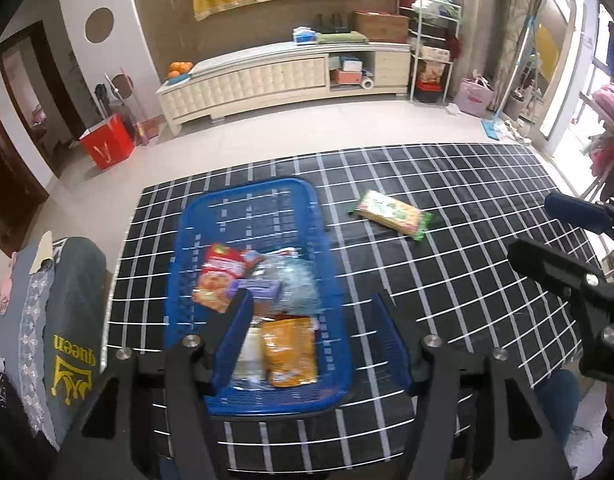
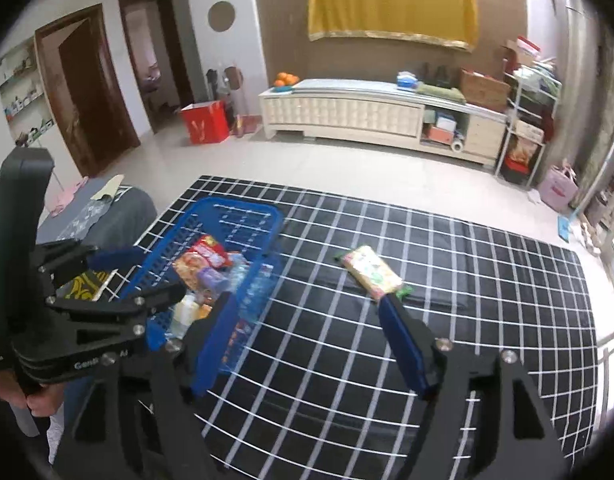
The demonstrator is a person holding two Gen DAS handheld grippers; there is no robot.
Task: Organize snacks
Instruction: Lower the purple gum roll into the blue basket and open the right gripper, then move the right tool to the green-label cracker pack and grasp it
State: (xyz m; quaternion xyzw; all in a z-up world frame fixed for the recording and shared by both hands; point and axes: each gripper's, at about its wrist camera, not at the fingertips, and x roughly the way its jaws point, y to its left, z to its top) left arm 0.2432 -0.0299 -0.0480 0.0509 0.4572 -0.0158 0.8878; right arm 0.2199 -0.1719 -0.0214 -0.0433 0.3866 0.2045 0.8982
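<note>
A black tablecloth with a white grid (image 1: 447, 280) is covering the table. A blue slatted plastic basket (image 1: 211, 216) is sitting on it, holding several snack packets, among them an orange pouch (image 1: 289, 350). A green-ended cracker packet (image 2: 373, 272) is lying apart, outside the basket. The left gripper (image 1: 311, 312) and right gripper (image 2: 307, 312) are both hanging open, gripping nothing.

"queen" w/ crown logo, yellow, upside down on grey cloth (image 1: 73, 344); snack pkg print unreadable
</note>
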